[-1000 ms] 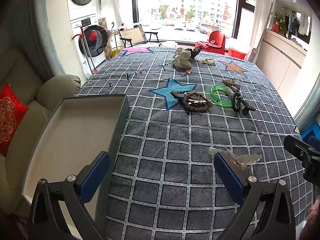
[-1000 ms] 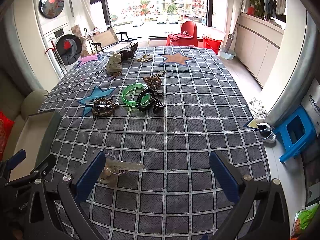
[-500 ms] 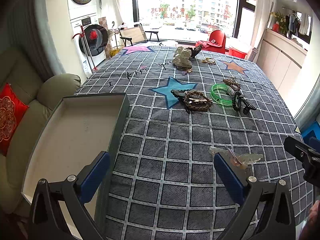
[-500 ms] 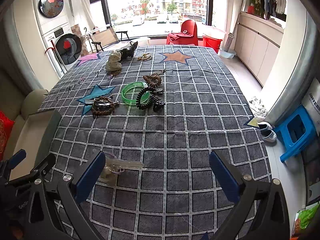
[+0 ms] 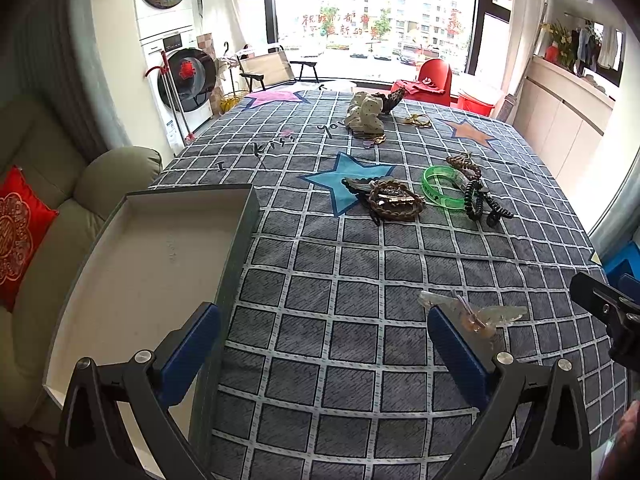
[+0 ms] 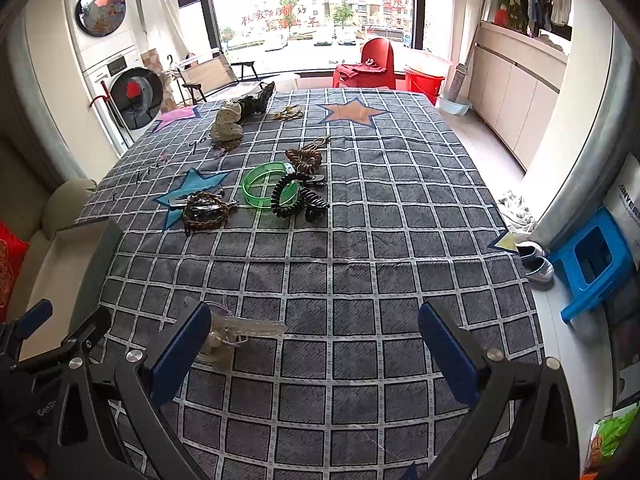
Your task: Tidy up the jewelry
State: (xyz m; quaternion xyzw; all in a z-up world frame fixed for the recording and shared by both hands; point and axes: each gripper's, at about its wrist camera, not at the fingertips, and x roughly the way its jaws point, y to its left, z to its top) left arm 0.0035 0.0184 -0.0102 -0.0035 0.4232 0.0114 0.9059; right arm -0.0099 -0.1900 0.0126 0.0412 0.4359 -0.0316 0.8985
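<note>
A clear hair clip [image 5: 476, 314] lies on the checked cloth near me; it also shows in the right wrist view [image 6: 240, 330]. Farther off lie a brown braided piece [image 5: 394, 200], a green bangle [image 5: 442, 188], a black coil tie and black claw clip [image 5: 478, 200]. An open grey box [image 5: 240, 248] with a pale inside stands at the left edge. My left gripper [image 5: 324, 344] is open and empty, its right finger beside the clear clip. My right gripper [image 6: 314, 344] is open and empty, its left finger beside the same clip.
A polka-dot scrunchie pile [image 5: 366, 118] and a gold piece [image 5: 418, 121] lie at the far end. A sofa with a red cushion [image 5: 20, 232] is left of the table. A blue stool [image 6: 592, 260] and shoes stand on the floor to the right.
Both grippers have eased slightly forward and lower over the table. Nothing on the cloth has moved and both grippers stay open.
</note>
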